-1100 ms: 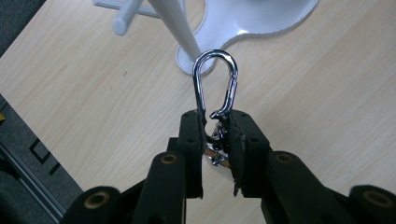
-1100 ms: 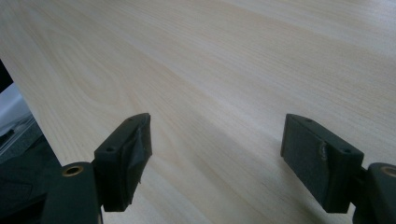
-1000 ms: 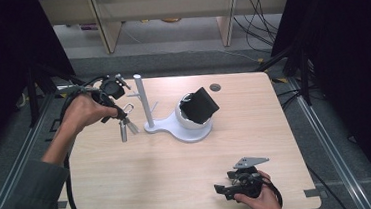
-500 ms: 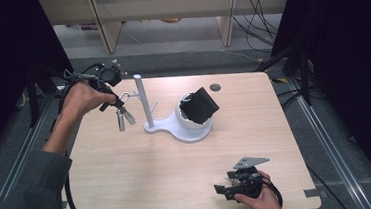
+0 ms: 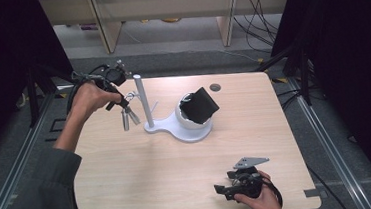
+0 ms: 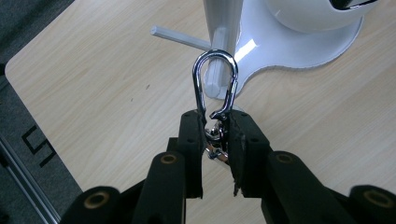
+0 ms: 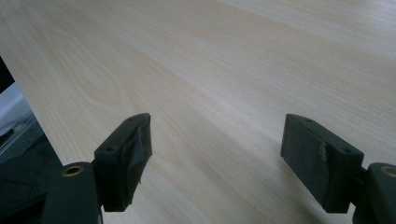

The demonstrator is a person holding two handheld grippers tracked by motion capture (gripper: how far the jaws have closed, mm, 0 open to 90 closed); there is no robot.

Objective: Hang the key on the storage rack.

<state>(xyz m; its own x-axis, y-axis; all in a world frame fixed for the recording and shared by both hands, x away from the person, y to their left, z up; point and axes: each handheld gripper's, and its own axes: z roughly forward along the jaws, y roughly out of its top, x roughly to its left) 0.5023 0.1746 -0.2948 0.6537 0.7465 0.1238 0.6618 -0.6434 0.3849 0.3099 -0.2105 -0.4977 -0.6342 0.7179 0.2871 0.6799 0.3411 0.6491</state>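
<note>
Left claw — carabiner at peg

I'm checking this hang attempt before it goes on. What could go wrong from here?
The left gripper pinches only the clip's swivel end, so the clip could twist or slip out. Its loop is right at the peg on the white stand; a push there might tip or slide the stand, as the open right gripper is far off and not bracing it. The keys dangling below could snag the post.
</note>
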